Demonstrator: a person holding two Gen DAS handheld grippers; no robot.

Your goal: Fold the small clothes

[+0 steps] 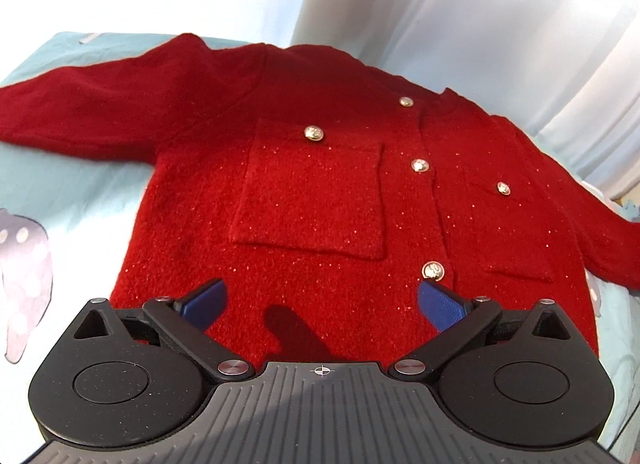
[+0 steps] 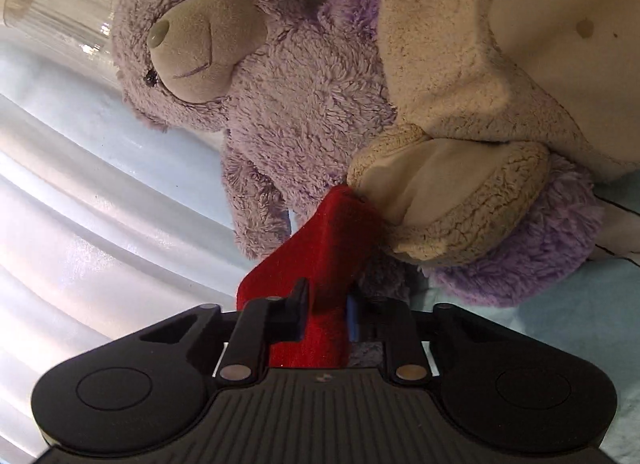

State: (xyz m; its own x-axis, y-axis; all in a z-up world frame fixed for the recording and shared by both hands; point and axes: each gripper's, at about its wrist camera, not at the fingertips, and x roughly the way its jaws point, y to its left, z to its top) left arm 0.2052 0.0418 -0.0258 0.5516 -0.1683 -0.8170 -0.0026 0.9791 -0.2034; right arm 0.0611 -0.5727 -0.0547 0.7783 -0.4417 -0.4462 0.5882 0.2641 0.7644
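A red knit cardigan (image 1: 312,184) with gold buttons and two patch pockets lies spread flat, front up, on a light blue sheet (image 1: 80,192) in the left wrist view. Its sleeves stretch out to the left and right. My left gripper (image 1: 322,300) is open and empty, hovering just above the cardigan's bottom hem. In the right wrist view my right gripper (image 2: 326,316) is shut on a piece of the red cardigan (image 2: 320,248), apparently a sleeve end, held up close to the plush toys.
A purple teddy bear (image 2: 256,76) and a cream plush toy (image 2: 460,76) sit right in front of the right gripper. White curtains (image 1: 500,16) hang behind the bed. A pale printed shape (image 1: 24,264) marks the sheet at left.
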